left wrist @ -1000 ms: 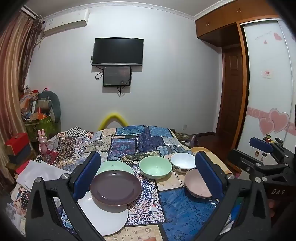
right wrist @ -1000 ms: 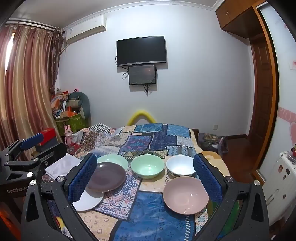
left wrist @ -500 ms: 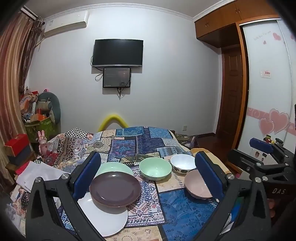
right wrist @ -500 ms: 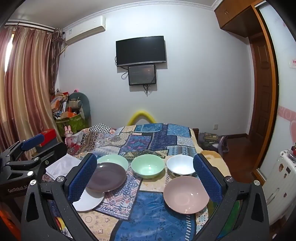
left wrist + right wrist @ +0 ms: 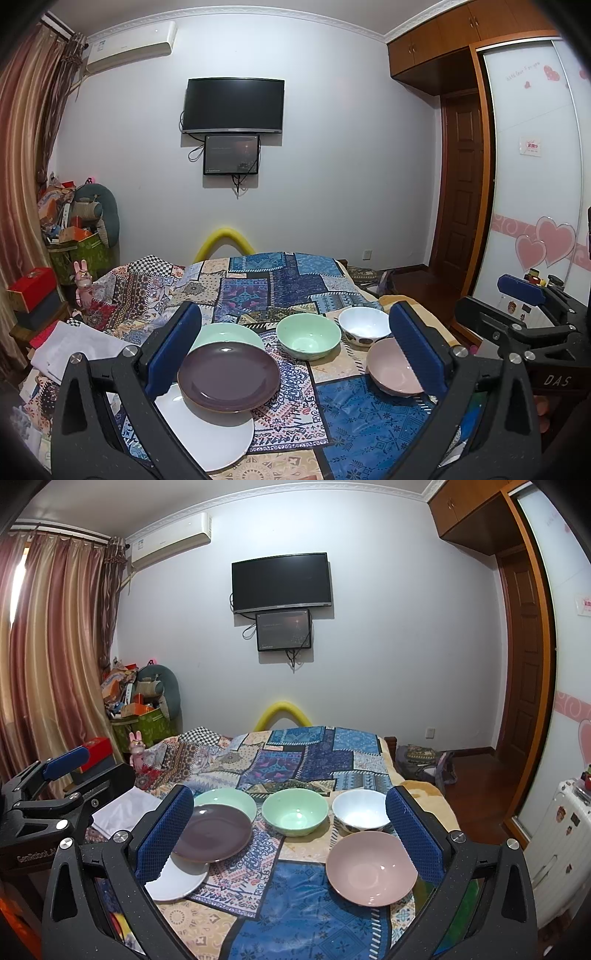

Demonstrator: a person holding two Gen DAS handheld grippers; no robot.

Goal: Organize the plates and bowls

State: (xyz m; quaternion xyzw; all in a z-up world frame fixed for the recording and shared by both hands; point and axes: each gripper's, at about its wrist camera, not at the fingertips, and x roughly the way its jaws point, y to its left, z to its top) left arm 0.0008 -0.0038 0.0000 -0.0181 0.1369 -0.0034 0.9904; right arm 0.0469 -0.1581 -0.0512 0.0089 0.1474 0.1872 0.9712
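On a patchwork-covered surface [image 5: 314, 923] sit a dark purple plate [image 5: 212, 832] overlapping a white plate [image 5: 177, 884] and a pale green plate [image 5: 232, 799]. A green bowl [image 5: 295, 812], a white bowl [image 5: 360, 814] and a pink bowl [image 5: 371, 867] stand to the right. The left wrist view shows the purple plate [image 5: 229, 376], white plate [image 5: 210, 439], green bowl [image 5: 308, 336], white bowl [image 5: 364, 326] and pink bowl [image 5: 391, 369]. My left gripper [image 5: 295, 350] and right gripper [image 5: 288, 830] hover open above the dishes, holding nothing.
A folded white cloth [image 5: 122, 810] lies left of the plates. Cluttered boxes and a green bin [image 5: 144, 720] stand in the far left corner by curtains. A wardrobe and door [image 5: 524, 657] are on the right, a television [image 5: 280, 581] on the far wall.
Both grippers have barely shifted; the dishes stand in the same places and both stay open.
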